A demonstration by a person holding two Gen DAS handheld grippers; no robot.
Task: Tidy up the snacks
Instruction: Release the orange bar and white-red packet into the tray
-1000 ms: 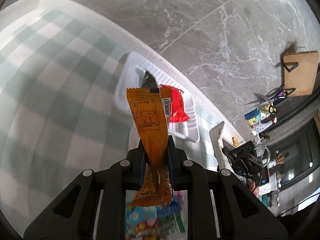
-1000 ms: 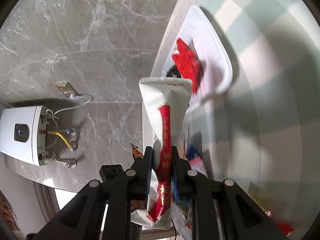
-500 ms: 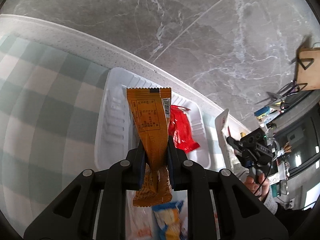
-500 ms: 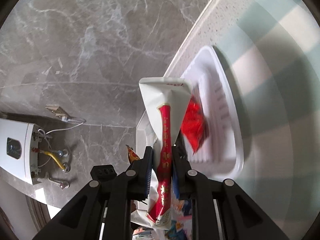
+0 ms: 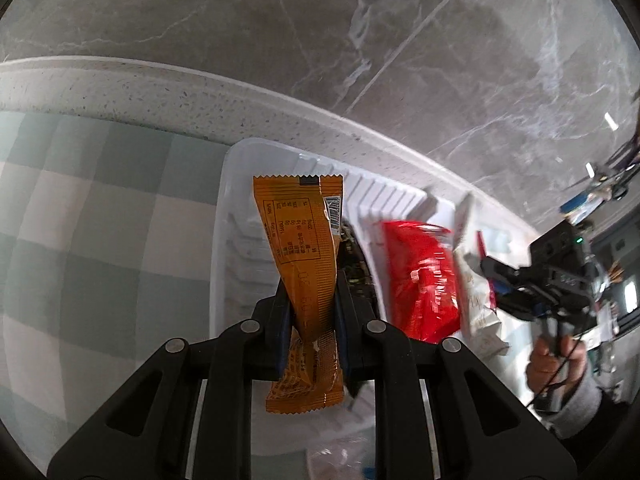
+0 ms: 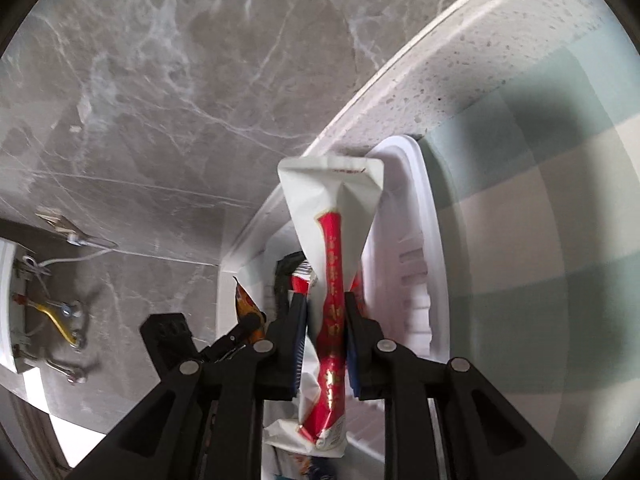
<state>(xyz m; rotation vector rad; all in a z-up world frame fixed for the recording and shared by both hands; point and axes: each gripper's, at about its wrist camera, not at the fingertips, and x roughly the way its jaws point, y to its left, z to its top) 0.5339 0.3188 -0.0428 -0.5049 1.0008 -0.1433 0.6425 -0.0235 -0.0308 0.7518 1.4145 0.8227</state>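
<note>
My left gripper (image 5: 310, 300) is shut on an orange snack packet (image 5: 304, 248) and holds it over the white ribbed tray (image 5: 224, 216). A red packet (image 5: 420, 280) and a dark packet (image 5: 354, 256) lie in the tray. My right gripper (image 6: 326, 320) is shut on a white and red snack packet (image 6: 332, 216) and holds it over the same tray (image 6: 428, 216). The right gripper with its white packet (image 5: 476, 280) also shows at the tray's right end in the left wrist view. The left gripper with the orange packet (image 6: 246, 300) shows at the left in the right wrist view.
The tray sits on a green and white checked cloth (image 5: 80, 220) beside the speckled counter edge (image 5: 160, 88). Grey marble floor (image 5: 320, 20) lies beyond. More snack packets (image 5: 336, 456) lie below the left gripper. A white appliance with pipes (image 6: 16, 312) stands at the left.
Both grippers have moved forward with their packets and now hang over the tray. The tray fills more of both views. The grips have not changed.
</note>
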